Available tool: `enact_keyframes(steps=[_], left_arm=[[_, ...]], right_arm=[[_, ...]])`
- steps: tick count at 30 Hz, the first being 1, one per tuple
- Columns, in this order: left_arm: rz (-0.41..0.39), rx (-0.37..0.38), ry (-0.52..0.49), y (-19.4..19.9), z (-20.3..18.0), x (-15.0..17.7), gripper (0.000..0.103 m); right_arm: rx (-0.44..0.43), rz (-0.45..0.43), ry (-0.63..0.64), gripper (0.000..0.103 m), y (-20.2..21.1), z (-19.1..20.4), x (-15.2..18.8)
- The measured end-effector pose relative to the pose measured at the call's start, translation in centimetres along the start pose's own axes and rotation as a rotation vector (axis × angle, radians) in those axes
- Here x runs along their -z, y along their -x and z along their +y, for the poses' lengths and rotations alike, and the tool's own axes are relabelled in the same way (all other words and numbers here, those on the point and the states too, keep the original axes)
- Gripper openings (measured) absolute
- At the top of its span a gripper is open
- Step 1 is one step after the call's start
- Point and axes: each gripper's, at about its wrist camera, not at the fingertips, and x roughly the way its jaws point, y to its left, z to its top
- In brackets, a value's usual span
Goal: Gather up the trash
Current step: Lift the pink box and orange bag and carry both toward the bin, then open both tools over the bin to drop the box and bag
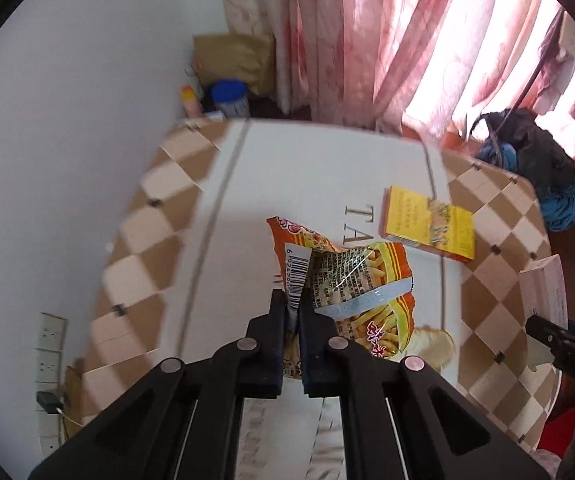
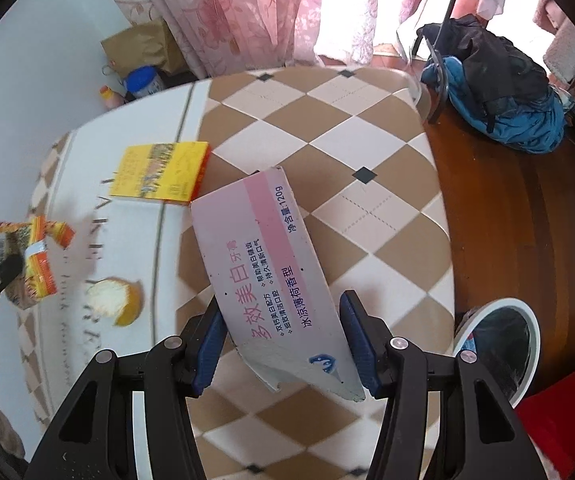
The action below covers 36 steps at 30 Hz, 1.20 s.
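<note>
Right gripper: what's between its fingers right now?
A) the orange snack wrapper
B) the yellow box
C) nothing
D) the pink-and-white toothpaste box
D: the right gripper has its blue pads against both sides of the pink-and-white toothpaste box; the yellow box lies on the table, and the orange snack wrapper is pinched by the left gripper.

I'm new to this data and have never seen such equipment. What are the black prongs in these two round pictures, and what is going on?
A person holds two hand-operated grippers, each carrying a fisheye camera looking along its fingers. In the left gripper's view, it pinches a crumpled orange snack wrapper. In the right gripper's view, it grips a pink and white toothpaste carton by its sides. On the checkered tablecloth lie a flat yellow box and a piece of bread. A white-rimmed bin stands on the floor.
</note>
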Motion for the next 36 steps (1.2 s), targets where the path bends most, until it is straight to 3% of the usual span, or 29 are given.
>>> enact_keyframes(steps=[5,11,16,22,30,36], left_arm=[[-0.070,-0.021,-0.016,5.5,-0.2,2.0,0.003],[-0.131,0.021,-0.052,11.4,-2.5,4.3,0.003],[-0.175,0.088,-0.092,16.0,-6.7,6.1,0.003],[-0.204,0.212,-0.177,19.6,-14.9,7.7,0.003],[-0.095,0.365,-0.332,17.3,-30.1,10.8,0.004],[0.057,0.415,-0.414,12.3,-39.6,13.1,0.005]], right_arm=[[-0.054,-0.050,-0.032,0.057,4.2,0.1,2.3],[-0.101,-0.155,-0.060,0.057,10.8,-1.7,5.7],[-0.131,-0.238,-0.118,0.057,16.5,-6.2,8.7],[-0.124,-0.280,-0.223,0.057,20.7,-14.4,12.5],[-0.055,-0.263,-0.393,0.057,20.9,-28.5,17.8],[-0.040,-0.173,-0.508,0.057,15.5,-37.6,20.6]])
